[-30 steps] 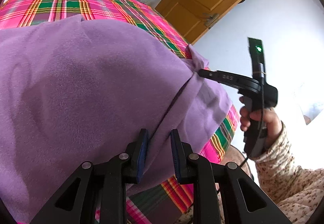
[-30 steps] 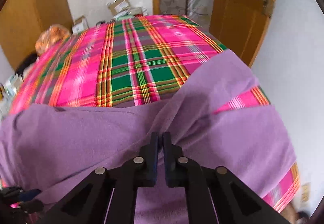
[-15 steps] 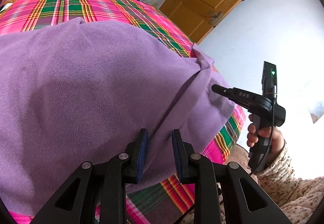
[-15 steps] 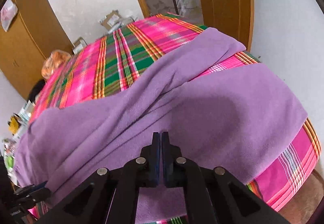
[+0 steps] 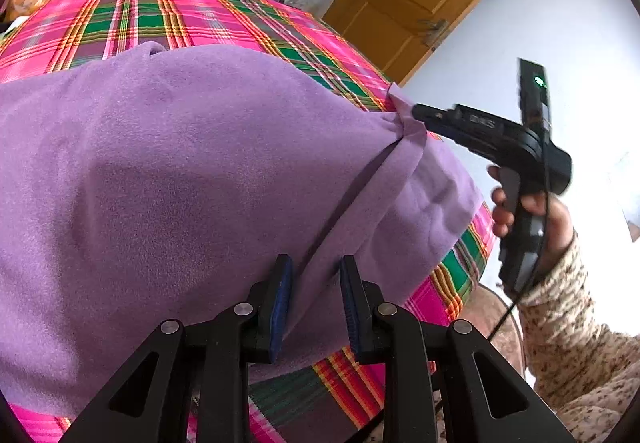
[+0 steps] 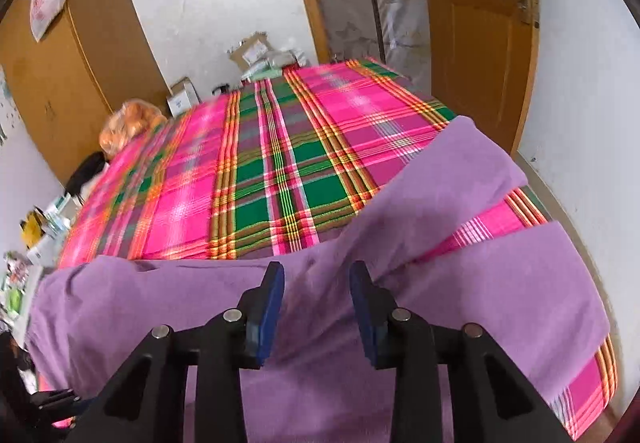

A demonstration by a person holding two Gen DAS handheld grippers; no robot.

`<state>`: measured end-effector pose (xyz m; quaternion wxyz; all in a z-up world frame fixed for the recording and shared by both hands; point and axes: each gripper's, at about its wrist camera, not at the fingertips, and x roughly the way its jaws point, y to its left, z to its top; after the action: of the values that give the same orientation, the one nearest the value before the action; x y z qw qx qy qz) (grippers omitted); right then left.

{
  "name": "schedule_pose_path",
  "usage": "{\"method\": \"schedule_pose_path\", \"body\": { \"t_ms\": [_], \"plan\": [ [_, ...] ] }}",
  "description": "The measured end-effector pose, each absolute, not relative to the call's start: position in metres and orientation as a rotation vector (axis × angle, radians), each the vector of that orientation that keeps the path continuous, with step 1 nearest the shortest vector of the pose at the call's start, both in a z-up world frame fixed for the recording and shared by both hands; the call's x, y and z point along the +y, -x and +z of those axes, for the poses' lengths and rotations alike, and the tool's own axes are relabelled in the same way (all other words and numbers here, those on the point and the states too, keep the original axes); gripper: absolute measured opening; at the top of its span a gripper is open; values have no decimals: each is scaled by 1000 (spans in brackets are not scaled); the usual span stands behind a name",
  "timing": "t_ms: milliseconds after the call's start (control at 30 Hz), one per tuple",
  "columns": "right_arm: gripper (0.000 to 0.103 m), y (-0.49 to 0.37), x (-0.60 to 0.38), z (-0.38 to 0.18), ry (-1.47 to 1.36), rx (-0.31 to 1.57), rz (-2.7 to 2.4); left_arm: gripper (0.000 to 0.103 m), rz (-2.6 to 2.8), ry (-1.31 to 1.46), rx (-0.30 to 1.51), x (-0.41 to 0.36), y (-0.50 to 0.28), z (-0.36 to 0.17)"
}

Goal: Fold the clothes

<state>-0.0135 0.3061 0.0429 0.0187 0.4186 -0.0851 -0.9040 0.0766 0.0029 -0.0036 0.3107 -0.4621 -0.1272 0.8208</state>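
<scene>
Left wrist view: left claw (image 5: 312, 303) jaws narrowly apart over a fold line in the purple fleece garment (image 5: 180, 179), nothing clamped between the blue pads (image 5: 280, 303). Garment lies spread on the plaid bed cover (image 5: 224, 23), reaching the near edge of the bed. Right claw (image 5: 420, 113) touches the garment's bunched corner at the bed's right edge; grip cannot be told here.

Right wrist view: right claw (image 6: 318, 307) jaws wide apart above the garment (image 6: 500, 307); one sleeve (image 6: 452, 179) runs toward the far right corner.

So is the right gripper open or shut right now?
Open: the right gripper shows a clear gap between its blue pads, over the purple garment.
</scene>
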Motion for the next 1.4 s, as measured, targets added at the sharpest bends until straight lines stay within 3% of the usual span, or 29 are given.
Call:
{"method": "schedule_pose_path", "body": {
  "t_ms": [133, 200, 233, 367, 833, 967, 1000, 1067, 1133, 1400],
  "plan": [
    [34, 31, 309, 31, -1391, -278, -2786, 26, 2191, 1220, -298, 6, -79, 0],
    [19, 32, 313, 29, -1394, -315, -2779, 26, 2211, 1213, -243, 11, -82, 2],
    [4, 32, 315, 31, -1379, -328, -2784, 27, 2218, 1211, -216, 14, -82, 2],
    [3, 24, 324, 38, -1306, -369, -2795, 37, 2218, 1203, -167, 19, -83, 5],
    [3, -30, 350, 76, -948, -640, -2855, 38, 2325, 1186, -4, 42, -77, 13],
    [3, -31, 349, 83, -896, -626, -2864, 37, 2366, 1173, -80, 33, -69, 21],
    [3, -29, 348, 85, -885, -620, -2867, 37, 2381, 1165, -119, 29, -66, 24],
    [3, -26, 347, 89, -864, -600, -2875, 24, 2421, 1131, -170, 20, -62, 32],
    [3, -24, 347, 94, -837, -585, -2878, 18, 2458, 1091, -209, 13, -60, 40],
    [3, -27, 346, 113, -734, -531, -2889, 17, 2523, 992, -258, 11, -61, 62]
  ]
}}
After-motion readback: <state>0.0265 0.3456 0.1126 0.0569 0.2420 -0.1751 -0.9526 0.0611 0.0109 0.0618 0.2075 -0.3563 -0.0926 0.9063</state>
